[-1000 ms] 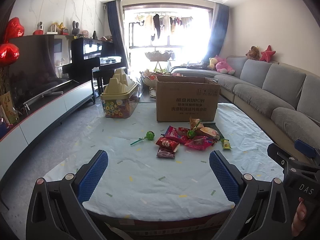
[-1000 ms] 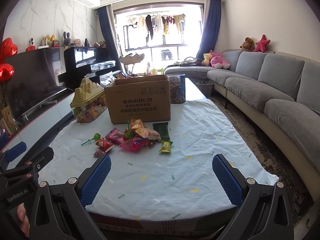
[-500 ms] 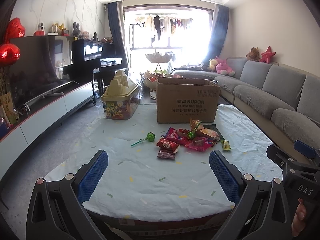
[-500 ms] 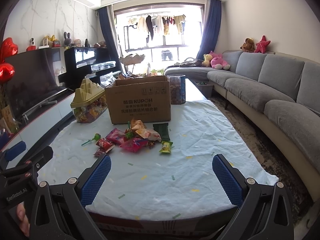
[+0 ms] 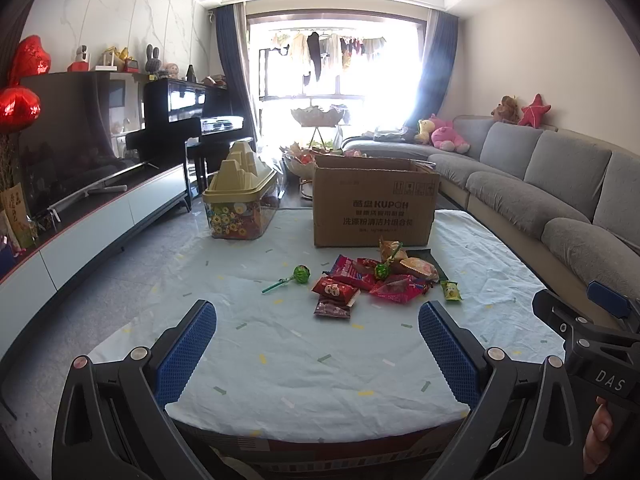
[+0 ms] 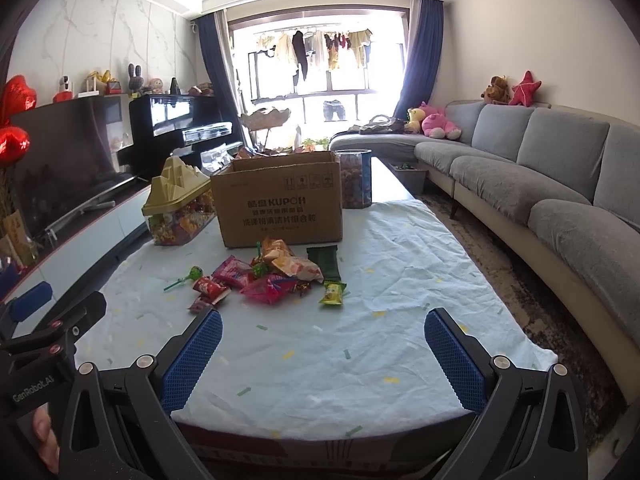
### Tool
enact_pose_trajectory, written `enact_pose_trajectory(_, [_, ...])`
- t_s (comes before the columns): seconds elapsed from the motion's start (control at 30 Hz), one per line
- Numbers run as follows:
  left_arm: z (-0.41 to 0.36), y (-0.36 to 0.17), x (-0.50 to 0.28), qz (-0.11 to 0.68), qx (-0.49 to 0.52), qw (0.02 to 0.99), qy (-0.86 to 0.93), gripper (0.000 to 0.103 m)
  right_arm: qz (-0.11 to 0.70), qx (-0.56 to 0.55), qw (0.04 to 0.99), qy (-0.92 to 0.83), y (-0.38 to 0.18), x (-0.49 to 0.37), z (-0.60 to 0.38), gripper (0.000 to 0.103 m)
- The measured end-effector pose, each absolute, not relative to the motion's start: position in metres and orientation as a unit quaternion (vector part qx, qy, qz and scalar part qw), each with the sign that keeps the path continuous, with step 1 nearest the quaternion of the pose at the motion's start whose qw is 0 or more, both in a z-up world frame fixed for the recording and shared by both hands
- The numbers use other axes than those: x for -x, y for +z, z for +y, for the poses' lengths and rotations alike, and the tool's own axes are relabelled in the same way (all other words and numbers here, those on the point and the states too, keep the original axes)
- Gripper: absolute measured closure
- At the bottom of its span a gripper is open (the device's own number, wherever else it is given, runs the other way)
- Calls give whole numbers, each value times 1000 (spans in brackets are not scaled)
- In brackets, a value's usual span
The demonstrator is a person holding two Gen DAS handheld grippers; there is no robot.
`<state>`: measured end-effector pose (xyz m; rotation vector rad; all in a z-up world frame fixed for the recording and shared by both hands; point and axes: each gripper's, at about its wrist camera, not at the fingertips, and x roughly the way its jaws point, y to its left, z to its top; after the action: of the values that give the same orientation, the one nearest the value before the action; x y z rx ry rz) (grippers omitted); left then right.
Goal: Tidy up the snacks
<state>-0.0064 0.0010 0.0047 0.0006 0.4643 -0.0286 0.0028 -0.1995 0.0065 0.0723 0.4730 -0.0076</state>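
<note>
A heap of snack packets [image 5: 376,278] [image 6: 276,276] lies mid-table in front of an open brown cardboard box [image 5: 374,206] [image 6: 278,204]. A green lollipop [image 5: 300,275] [image 6: 195,274] lies left of the heap, and a small yellow-green packet [image 5: 451,290] [image 6: 333,293] lies at its right. My left gripper [image 5: 316,316] hovers open over the table's near edge, well short of the snacks. My right gripper [image 6: 322,318] is open too, beside it on the right, nothing between its fingers.
A clear candy container with a yellow castle lid [image 5: 240,200] [image 6: 178,208] stands left of the box. A tall jar [image 6: 356,178] stands behind the box's right corner. A grey sofa [image 6: 540,184] runs along the right; a TV cabinet [image 5: 80,220] runs along the left.
Both grippers have drifted very slightly; the view has barely shifted. Nothing on the table has moved.
</note>
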Motion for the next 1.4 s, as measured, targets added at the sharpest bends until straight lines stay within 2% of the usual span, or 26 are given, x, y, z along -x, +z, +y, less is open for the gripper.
enact_pose_trajectory(0.5, [0,4,6,242,-2,970,-19,0,237,-31,971,2,3,-5,-199,1])
enact_pose_trajectory(0.87, [-9,-10,-44,276,-14,960,-39,0,274,-33,961,10,-14,-49,-202,1])
enact_pose_trajectory(1.4, [-3,-40,-109,312,21,950,-13,15,307,-33,951,4,-34,-119,-205,1])
